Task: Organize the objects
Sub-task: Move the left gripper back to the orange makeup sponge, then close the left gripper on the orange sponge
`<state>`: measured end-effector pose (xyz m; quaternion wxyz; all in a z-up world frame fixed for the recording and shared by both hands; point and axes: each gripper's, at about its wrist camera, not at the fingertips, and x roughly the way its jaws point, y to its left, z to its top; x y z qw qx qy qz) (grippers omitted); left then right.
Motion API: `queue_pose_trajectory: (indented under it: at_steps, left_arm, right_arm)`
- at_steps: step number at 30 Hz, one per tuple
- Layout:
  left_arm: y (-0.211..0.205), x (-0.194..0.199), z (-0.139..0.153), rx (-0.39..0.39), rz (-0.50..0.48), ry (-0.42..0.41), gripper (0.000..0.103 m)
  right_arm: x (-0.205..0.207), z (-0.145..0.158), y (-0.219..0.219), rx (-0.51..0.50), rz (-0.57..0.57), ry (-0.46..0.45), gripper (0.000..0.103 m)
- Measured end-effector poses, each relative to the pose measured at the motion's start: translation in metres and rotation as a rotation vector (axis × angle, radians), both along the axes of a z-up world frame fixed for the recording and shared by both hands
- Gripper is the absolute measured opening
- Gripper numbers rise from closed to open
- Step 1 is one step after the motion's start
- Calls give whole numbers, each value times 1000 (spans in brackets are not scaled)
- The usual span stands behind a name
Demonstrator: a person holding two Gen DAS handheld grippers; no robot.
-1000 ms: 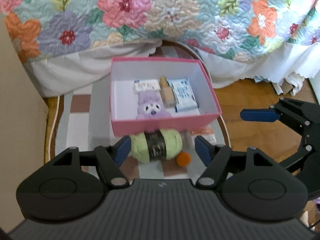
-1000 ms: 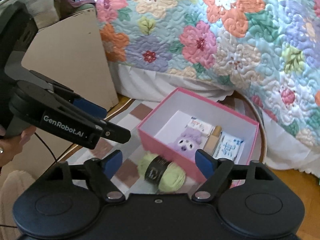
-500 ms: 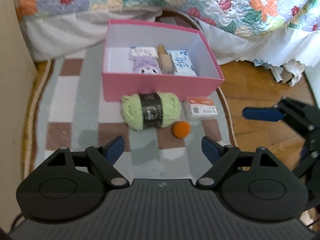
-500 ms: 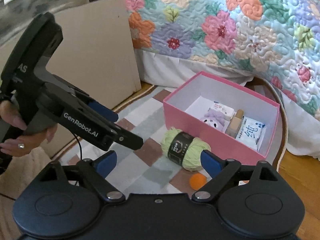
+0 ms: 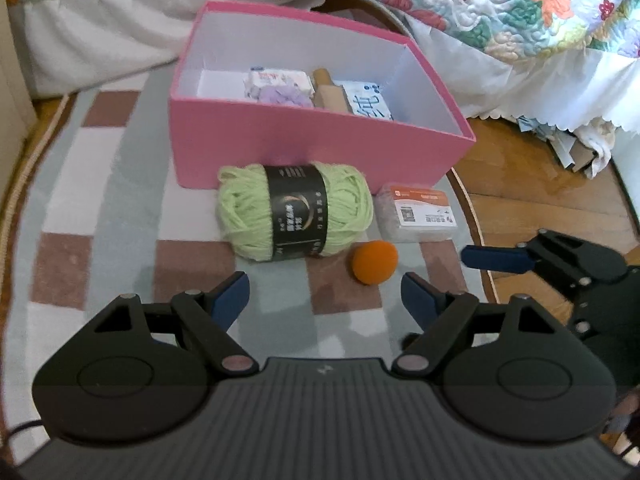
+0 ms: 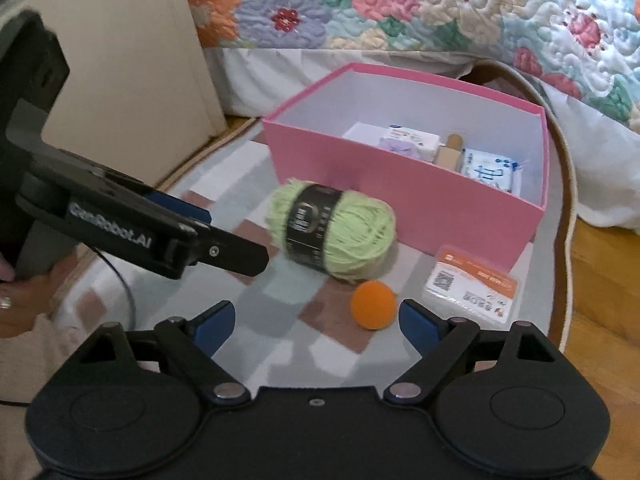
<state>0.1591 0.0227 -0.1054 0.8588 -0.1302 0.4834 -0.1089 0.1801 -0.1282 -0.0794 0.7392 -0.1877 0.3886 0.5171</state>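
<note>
On the checked rug (image 5: 100, 216) beside the bed, a pink box (image 5: 320, 152) stands open with several small packets already lying inside. Three items remain outside it: a green yarn ball (image 5: 294, 210) touching the box's near wall, an orange ball (image 5: 374, 261) just in front of the yarn, and a flat labelled packet (image 5: 418, 216) near the box's right corner.

Left gripper (image 5: 325, 294): jaws spread wide, nothing between them, fingertips short of the yarn and roughly centred on it. Its jaws have just been opening, with no object in the gap. Right gripper (image 6: 315, 322): likewise empty and spread wide, its jaws having just opened further and then eased in a little; the orange ball (image 6: 374, 305) sits just inside its right finger, not touched.

Assessment: the step in hand appears to be an approach for pickup — most likely yarn for the left, ball for the right.

Recommendations:
- Left: close across the yarn's banded middle, where the skein is firmest; loose strands at the ends may slip or snag.
- Right: shift sideways to centre the ball before closing — an off-centre pinch would probably roll it away.
- Keep the two grippers apart; they are working close together.
- Lift clear of the box wall before releasing inside.
</note>
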Motion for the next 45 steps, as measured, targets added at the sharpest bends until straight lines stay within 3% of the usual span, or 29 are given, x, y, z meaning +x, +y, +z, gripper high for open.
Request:
queue_pose_trajectory:
  at_steps: [4, 7, 14, 17, 18, 19, 22, 28, 31, 39, 42, 45]
  left_arm:
    - [-11, 4, -21, -8, -21, 9, 78]
    - [-16, 6, -38, -18, -41, -14, 77]
    - [-21, 18, -65, -95, -34, 1, 77]
    - [-21, 21, -78, -115, -13, 31, 73]
    - [-21, 20, -78, -114, -12, 15, 73]
    - [-22, 21, -78, -112, -18, 2, 68]
    - [-22, 23, -76, -165, -35, -15, 51]
    - [-28, 17, -67, -184, -70, -45, 35]
    - [-28, 15, -64, -201, -60, -29, 34]
    - [-26, -8, -38, -202, -55, -17, 33]
    - [-22, -15, -24, -185, -87, 22, 33]
    - [-10, -25, -11, -228, -74, 27, 33]
  right_arm:
    - [7, -29, 5, -23, -21, -41, 87]
    - [10, -49, 11, -47, -21, -54, 79]
    - [24, -82, 16, -37, -60, -76, 74]
    - [27, -90, 18, -29, -58, -76, 63]
    - [26, -90, 18, -19, -58, -83, 60]
    - [25, -89, 18, -9, -53, -86, 53]
    - [23, -86, 19, 5, -48, -103, 42]
    - [13, -75, 17, 17, 4, -108, 40]
    - [8, -70, 14, 7, 12, -129, 40]
    - [-1, -47, 7, -4, 27, -90, 40]
    - [-5, -35, 5, -9, 29, -60, 40]
    - [-13, -22, 5, -20, 56, -22, 40]
